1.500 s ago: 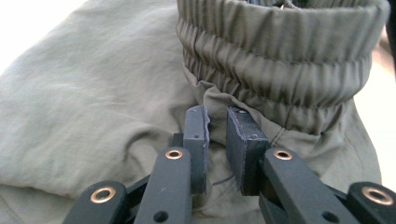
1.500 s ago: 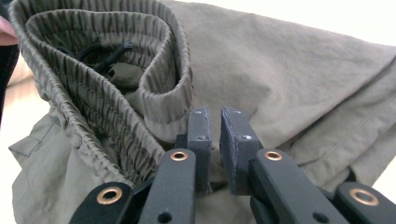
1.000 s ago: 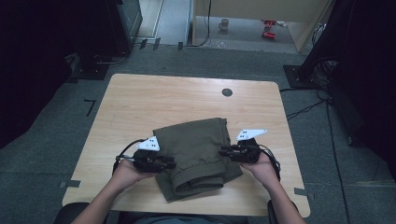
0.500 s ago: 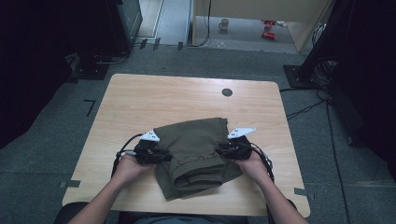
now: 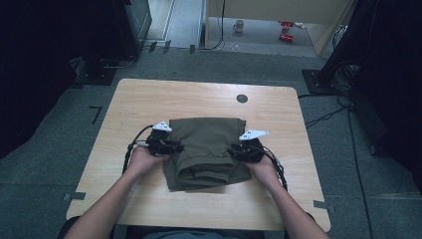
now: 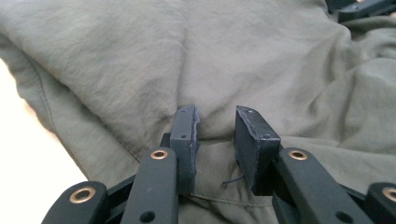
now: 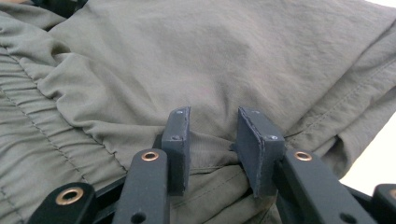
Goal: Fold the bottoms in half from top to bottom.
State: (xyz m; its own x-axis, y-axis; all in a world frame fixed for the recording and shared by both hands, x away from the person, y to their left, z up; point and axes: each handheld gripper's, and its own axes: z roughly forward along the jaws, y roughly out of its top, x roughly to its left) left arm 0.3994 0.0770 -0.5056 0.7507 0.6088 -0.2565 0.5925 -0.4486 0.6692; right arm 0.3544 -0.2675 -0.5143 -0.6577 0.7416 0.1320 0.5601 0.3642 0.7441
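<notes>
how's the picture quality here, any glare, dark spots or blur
High view: table evenly lit, surroundings nearly black, image slightly soft. Left gripper view: olive garment sharp, bare table at left blown out pale. Right gripper view: fabric crisp, white glare in the right corner.

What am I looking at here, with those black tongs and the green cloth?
No robot here: a person sits at a wooden table and holds a hand-operated gripper in each hand. The high view comes from a camera above the table; the two close-ups come from small cameras riding on each gripper, looking along its black fingers. The left gripper and the right gripper sit at either side of a folded olive-green garment, seemingly trousers with an elastic waistband. Each has a fold of cloth between its fingers, but with gaps beside the pads, so a firm pinch is unclear. The right gripper's jaws have just been opening.
</notes>
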